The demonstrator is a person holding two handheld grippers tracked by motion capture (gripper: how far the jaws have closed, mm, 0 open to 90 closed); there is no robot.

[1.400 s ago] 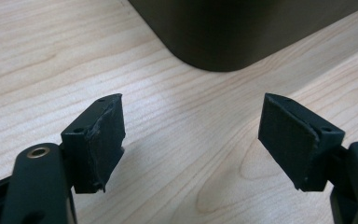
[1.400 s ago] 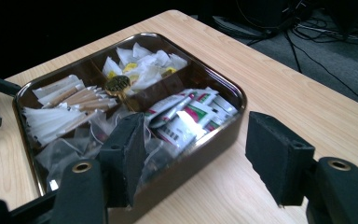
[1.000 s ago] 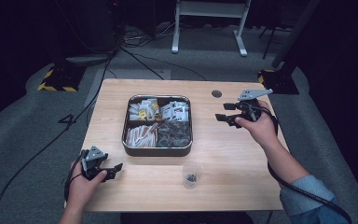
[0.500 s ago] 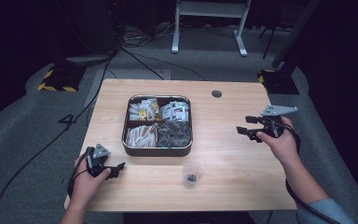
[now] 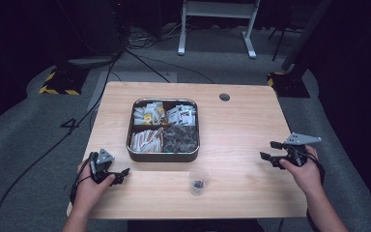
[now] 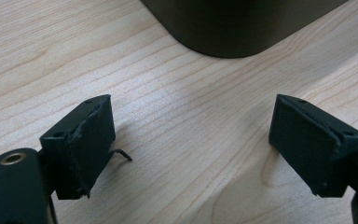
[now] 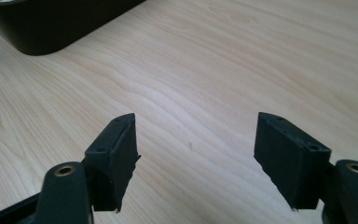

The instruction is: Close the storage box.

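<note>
My left gripper rests low over the table's near left, just in front of the metal tray. In the left gripper view its jaws stand apart over bare wood, having just been opening, with nothing between them. My right gripper hovers over the near right of the table, pointing left toward the tray. Its jaws are wide apart and have just been opening further, also with nothing between them. The tray's dark wall lies ahead of the left jaws. Its corner shows at the upper left of the right gripper view.
The tray has several compartments holding white packets, coloured sachets and dark items. A small clear cup with dark bits inside stands near the front edge, between the two hands. A round cable hole sits at the back right.
The right hand has swung from beside the tray's far right corner back toward the near right of the table and come lower. The left hand has kept its place.
</note>
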